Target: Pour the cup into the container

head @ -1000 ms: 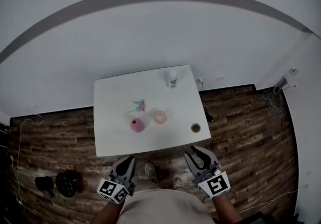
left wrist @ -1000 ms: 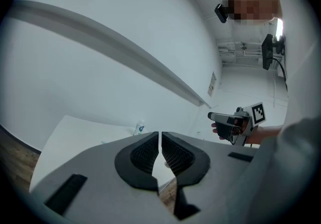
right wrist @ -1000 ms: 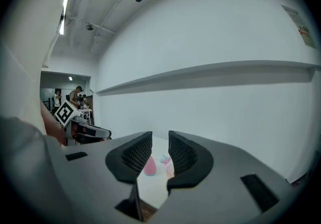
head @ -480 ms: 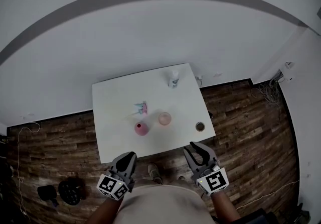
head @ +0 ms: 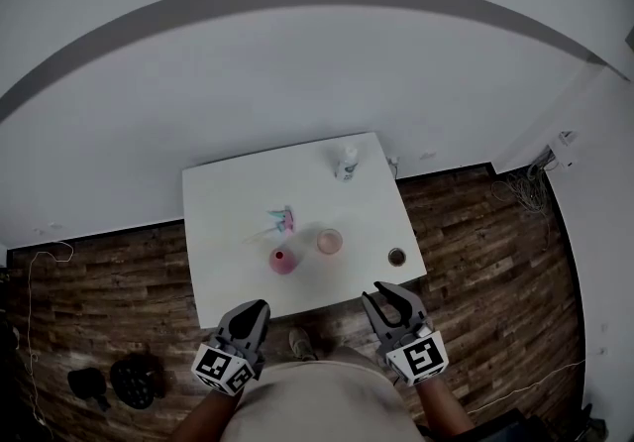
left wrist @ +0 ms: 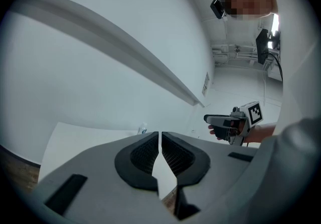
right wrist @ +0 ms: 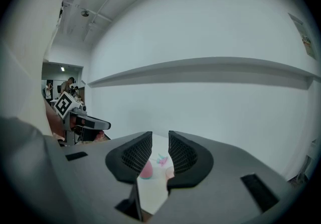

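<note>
White table (head: 228, 202) had drawn closer at twelve o'clock; I held left gripper (head: 258, 307) and right gripper (head: 388, 293) closed, empty, pouring unstarted.

The left gripper (left wrist: 160, 136) fills the lower half of the frame, its grey body broad. Its black ribbed fingers (left wrist: 142, 153) stand all but together, with only a thin slit between the tips and nothing in it. Past them lies a white table (left wrist: 75, 140), with a small bottle (left wrist: 143, 128) at its far edge. Brown floor (left wrist: 15, 161) shows at lower left. A white wall (left wrist: 75, 82) rises behind, crossed by a slanting grey ledge (left wrist: 125, 49). At right a hand (left wrist: 218, 130) holds the right gripper (left wrist: 207, 118) level, pointing left, its marker cube (left wrist: 254, 113) behind.
</note>
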